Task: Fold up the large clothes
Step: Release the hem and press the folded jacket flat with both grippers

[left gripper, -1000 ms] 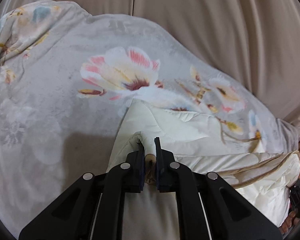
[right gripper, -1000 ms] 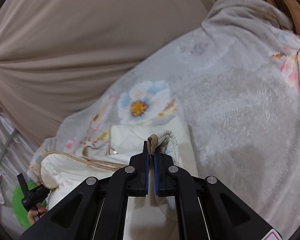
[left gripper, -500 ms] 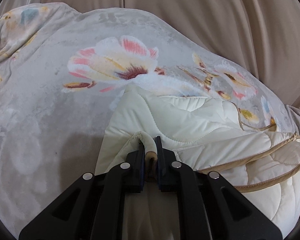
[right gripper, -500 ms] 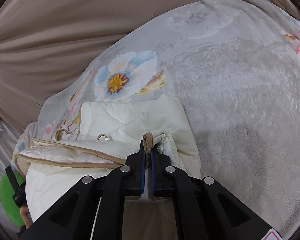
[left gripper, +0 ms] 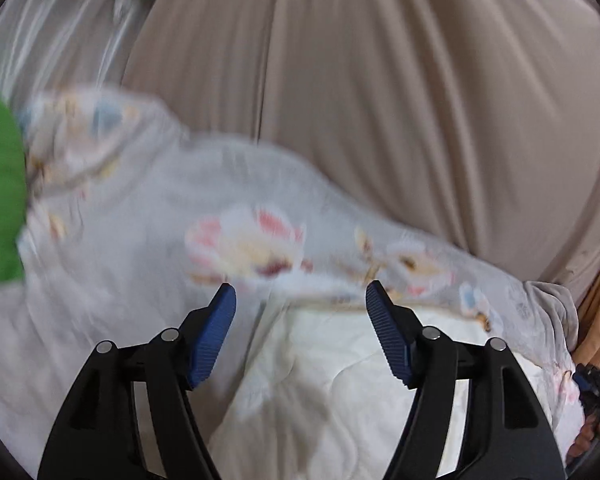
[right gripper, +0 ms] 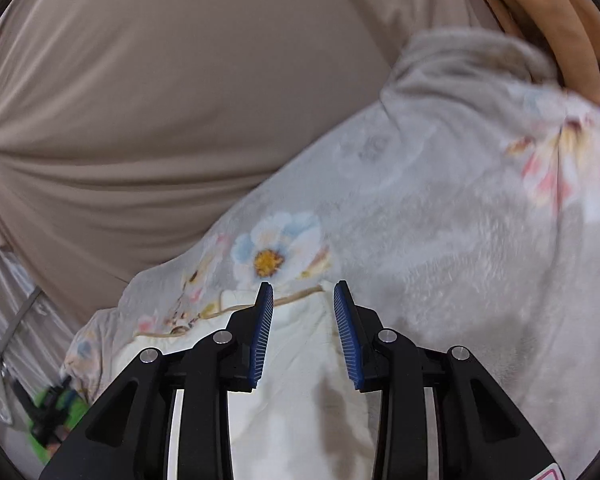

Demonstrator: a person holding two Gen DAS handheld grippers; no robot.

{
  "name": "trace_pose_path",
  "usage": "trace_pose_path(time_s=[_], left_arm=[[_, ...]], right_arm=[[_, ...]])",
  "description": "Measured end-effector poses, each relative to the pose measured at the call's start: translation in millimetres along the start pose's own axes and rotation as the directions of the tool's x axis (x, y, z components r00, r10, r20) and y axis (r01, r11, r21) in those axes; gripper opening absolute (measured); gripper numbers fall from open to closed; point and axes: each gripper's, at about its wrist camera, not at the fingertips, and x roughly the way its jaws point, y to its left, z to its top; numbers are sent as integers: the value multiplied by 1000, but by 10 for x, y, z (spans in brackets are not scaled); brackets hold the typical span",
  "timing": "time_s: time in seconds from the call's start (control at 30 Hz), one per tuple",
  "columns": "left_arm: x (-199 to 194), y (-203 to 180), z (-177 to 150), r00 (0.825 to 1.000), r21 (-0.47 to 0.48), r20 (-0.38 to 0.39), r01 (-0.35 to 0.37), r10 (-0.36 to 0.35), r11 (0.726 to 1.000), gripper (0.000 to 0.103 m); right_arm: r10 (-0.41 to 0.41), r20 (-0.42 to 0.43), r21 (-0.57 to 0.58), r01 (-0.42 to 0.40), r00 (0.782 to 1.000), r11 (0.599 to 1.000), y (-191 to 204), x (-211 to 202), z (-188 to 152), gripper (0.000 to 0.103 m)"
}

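Jaws of your left gripper point(left gripper: 300, 312) and right gripper point(right gripper: 303, 308) gaping, released; cream quilted padded garment point(right gripper: 300, 400) lying beneath both, on grey floral fleece blanket point(right gripper: 440, 240).

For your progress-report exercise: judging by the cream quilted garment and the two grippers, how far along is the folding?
Done: the cream quilted garment lies in a compact bundle on the floral blanket. In hand: nothing; the left gripper and right gripper are both open above it. Left: blur hides whether more folds or smoothing are needed.
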Motion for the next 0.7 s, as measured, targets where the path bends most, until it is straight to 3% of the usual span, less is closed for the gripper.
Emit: trace_pose_path(time_s=[0.1, 0.17, 0.27, 0.37, 0.53, 0.6, 0.7], left_arm=[[-255, -367, 145, 997, 76, 18, 75, -77, 994, 65], [-267, -731, 108, 988, 128, -26, 155, -153, 979, 65], [-110, -1216, -76, 975, 210, -95, 217, -201, 953, 66], [283, -1622, -332, 965, 282, -189, 230, -181, 931, 66], [1089, -1643, -712, 937, 280, -345, 158, -54, 947, 65], [1346, -1471, -801, 921, 267, -390, 124, -10, 956, 65], [1504, -1174, -768, 914, 215, -405, 122, -25, 969, 65]], right_arm=[[51, -14, -153, -52, 999, 987, 564, -99, -129, 28], [90, -45, -255, -99, 995, 962, 968, -53, -303, 28], [109, -108, -424, -145, 988, 894, 1575, 187, -641, 23], [72, -155, -552, -147, 985, 821, 1995, 562, -923, 21], [-60, -222, -583, -83, 973, 808, 1881, 1155, -1034, 19], [-122, -266, -562, -51, 956, 825, 1649, 1400, -1015, 8], [-132, -287, -512, -35, 949, 858, 1320, 1466, -868, 0]])
